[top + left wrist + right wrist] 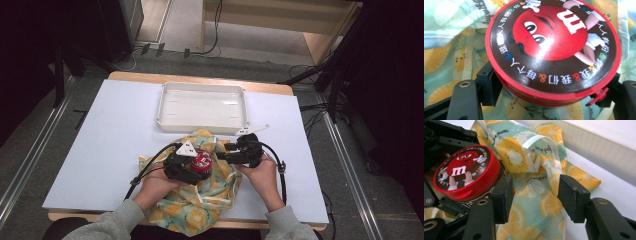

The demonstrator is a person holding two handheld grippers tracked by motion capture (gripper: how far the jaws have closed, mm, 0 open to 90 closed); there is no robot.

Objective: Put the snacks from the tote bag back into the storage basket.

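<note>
My left gripper [192,167] is pinched onto the red round tin [202,161]; in the left gripper view the two black pads press against opposite sides of the tin [552,50], just under its lid rim. I hold the tin over the fruit-print bag [200,195], near the middle of the table's near half. My right gripper [227,152] stands spread, its pads [573,197] well apart in its own view, with a raised fold of the bag [541,165] between them; I cannot tell whether either pad touches the cloth.

The lid shows a red M&M's character with a white "m" and a ring of coloured Chinese characters on brown, too small for me to read with confidence. The bag carries orange, lemon and kiwi slices and some small script; I make out "bathe".

The white tray [202,106] sits just beyond the bag, its near rim close to the bag's far edge. The white table top [110,145] lies bare to the left and right of my hands. The bag's near end hangs over the table's near edge.
</note>
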